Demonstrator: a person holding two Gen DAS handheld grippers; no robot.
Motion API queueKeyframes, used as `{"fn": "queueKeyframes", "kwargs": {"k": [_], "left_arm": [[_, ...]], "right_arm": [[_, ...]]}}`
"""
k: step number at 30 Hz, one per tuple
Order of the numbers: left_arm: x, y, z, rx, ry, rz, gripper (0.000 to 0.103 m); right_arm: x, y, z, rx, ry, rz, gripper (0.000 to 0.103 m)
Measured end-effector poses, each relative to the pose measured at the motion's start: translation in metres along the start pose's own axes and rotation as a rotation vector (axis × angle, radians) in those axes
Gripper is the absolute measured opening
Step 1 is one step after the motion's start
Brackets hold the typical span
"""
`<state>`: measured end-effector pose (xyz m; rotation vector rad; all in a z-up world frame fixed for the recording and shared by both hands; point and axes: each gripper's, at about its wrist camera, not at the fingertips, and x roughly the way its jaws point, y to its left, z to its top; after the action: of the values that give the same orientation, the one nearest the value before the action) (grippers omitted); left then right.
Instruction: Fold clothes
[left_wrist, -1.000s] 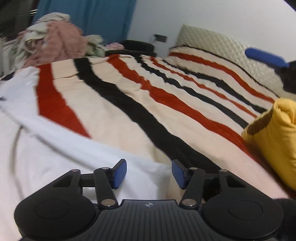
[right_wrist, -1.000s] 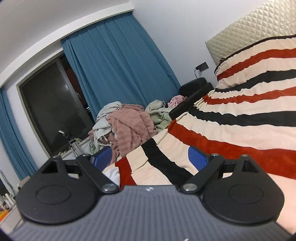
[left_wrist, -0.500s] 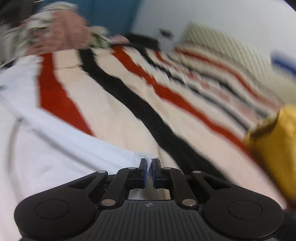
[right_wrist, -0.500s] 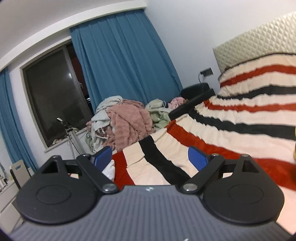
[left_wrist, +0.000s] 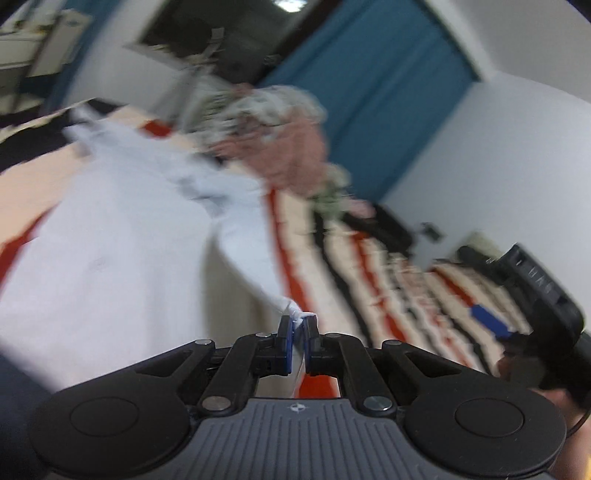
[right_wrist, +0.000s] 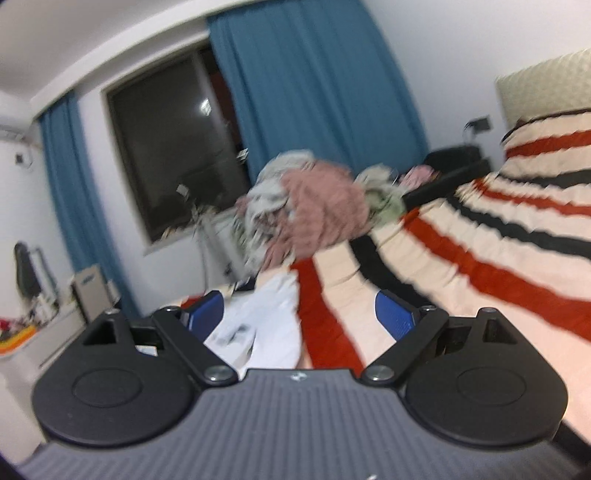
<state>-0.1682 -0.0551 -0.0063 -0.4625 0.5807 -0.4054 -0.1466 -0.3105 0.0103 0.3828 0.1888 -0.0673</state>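
One white garment (left_wrist: 110, 251) lies on the striped bed (right_wrist: 480, 258); left hand-held gripper (left_wrist: 297, 332) pinches its corner, right hand-held gripper (right_wrist: 299, 317) spread wide, empty.

White shirt (left_wrist: 122, 236): thin, smooth cloth. Blanket (right_wrist: 498, 258): matt, fuzzy striped fleece. Curtain (right_wrist: 314, 85): matt woven cloth. Left gripper (left_wrist: 296, 341): matt black plastic, blue pads.

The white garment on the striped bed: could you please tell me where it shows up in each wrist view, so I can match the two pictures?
Left wrist view: the white garment fills the left half, and its corner is pinched in the left tongs at bottom centre.
Right wrist view: it lies low and left of centre, between the open fingers of the right tongs.
Shared landmark: the pink heap of clothes at the far end of the bed.
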Motion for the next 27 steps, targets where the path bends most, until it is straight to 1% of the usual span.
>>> {"fn": "queueKeyframes", "kwargs": {"k": [4,7,8,9,10,12,14,16,18,22,24,26,27], "left_arm": [[0.000,0.017,-0.002,0.007,0.037,0.080,0.006],[0.000,0.029,-0.003,0.012,0.066,0.139,0.010],[-0.001,0.033,-0.004,0.014,0.075,0.159,0.022],[-0.001,0.038,-0.004,0.016,0.084,0.179,0.043],[-0.001,0.039,-0.002,0.027,0.084,0.190,0.050],[-0.001,0.032,0.008,0.075,0.055,0.183,0.069],[0.001,0.024,0.024,0.117,0.039,0.178,0.082],[0.004,0.018,0.039,0.149,0.012,0.163,0.082],[0.012,0.019,0.061,0.156,0.003,0.151,0.082],[0.053,0.051,0.114,0.063,0.031,0.144,0.083],[0.086,0.073,0.142,0.009,0.059,0.142,0.083],[0.123,0.098,0.168,-0.056,0.078,0.158,0.083],[0.141,0.111,0.179,-0.085,0.083,0.164,0.083]], "right_arm": [[0.016,0.010,-0.019,-0.063,0.083,0.010,0.090],[0.025,0.014,-0.028,-0.089,0.132,0.018,0.090],[0.026,0.015,-0.029,-0.096,0.138,0.023,0.090],[0.026,0.017,-0.028,-0.105,0.134,0.027,0.090],[0.027,0.020,-0.026,-0.114,0.131,0.032,0.090],[0.030,0.027,-0.020,-0.134,0.127,0.046,0.090],[0.037,0.036,-0.013,-0.158,0.123,0.066,0.090],[0.048,0.045,-0.003,-0.172,0.124,0.093,0.090],[0.062,0.054,0.008,-0.186,0.123,0.114,0.090],[0.092,0.071,0.026,-0.175,0.128,0.144,0.090],[0.107,0.076,0.026,-0.174,0.115,0.142,0.090],[0.119,0.076,0.017,-0.168,0.103,0.153,0.088],[0.123,0.075,0.010,-0.176,0.095,0.150,0.072]]}}
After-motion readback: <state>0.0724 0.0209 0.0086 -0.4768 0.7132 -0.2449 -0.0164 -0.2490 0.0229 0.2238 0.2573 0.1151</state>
